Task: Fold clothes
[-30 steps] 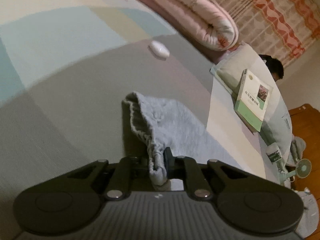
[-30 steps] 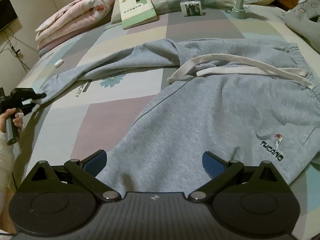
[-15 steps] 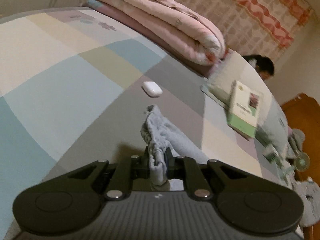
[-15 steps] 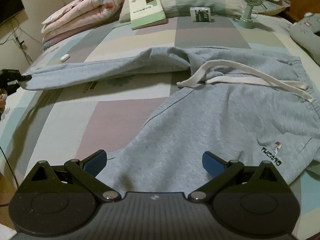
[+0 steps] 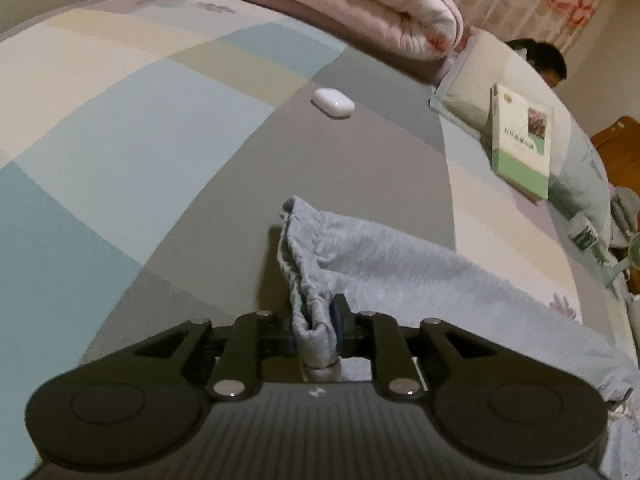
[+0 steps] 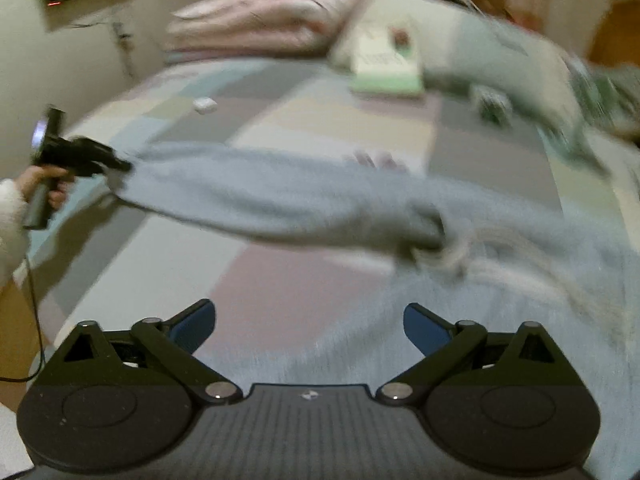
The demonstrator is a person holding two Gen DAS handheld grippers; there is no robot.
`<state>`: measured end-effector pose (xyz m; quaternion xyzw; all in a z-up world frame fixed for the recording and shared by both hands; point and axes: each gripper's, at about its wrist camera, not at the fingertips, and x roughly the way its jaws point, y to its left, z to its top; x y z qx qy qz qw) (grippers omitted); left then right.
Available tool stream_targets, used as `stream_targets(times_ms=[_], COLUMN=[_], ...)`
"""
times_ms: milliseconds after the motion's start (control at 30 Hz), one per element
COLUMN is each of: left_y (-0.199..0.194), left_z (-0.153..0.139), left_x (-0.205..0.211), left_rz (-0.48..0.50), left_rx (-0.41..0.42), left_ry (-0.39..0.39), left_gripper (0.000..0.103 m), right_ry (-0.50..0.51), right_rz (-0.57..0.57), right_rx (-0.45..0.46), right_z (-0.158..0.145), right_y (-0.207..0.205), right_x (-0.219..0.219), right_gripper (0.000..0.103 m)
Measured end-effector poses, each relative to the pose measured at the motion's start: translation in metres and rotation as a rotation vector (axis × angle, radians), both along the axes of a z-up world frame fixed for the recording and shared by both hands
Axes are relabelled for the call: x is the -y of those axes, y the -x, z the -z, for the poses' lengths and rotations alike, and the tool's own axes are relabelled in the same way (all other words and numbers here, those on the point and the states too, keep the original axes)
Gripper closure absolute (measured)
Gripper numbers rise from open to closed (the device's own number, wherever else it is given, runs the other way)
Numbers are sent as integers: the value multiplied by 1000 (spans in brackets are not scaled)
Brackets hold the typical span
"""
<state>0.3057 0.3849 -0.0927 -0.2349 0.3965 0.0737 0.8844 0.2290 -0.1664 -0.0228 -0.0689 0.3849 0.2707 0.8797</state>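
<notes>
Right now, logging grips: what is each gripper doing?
Left gripper: shut on the sweatpants cuff.
Right gripper: open, holding nothing.

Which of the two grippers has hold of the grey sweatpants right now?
The left gripper: its jaws are shut on the cuff of the sweatpants leg. The right gripper has its jaws wide apart, holding nothing.
</notes>
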Motion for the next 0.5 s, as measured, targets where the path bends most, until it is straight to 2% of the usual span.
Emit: stream_targets(times_ms=[67, 133, 300, 367, 500], left_y=[3, 5, 11, 14, 22], left_z=[3, 6, 15, 15, 10], left_x=[-1, -3, -3, 1, 10], left_rz=[5, 12, 41, 58, 84], left_rx=[1, 5, -1, 5, -16], left_ry=[0, 8, 20, 11, -36], left_gripper=[72, 65, 55, 48, 45], right_ry=[23, 65, 77, 59, 13], right_rz=[-81, -169, -324, -378, -495], right_rx=[37, 60, 52, 25, -41], right_z=[-11, -18, -23, -17, 5], right_y=[-15, -40, -110, -138, -193], right_x=[-10, -27, -80, -104, -160], right_gripper=[13, 22, 37, 38, 38])
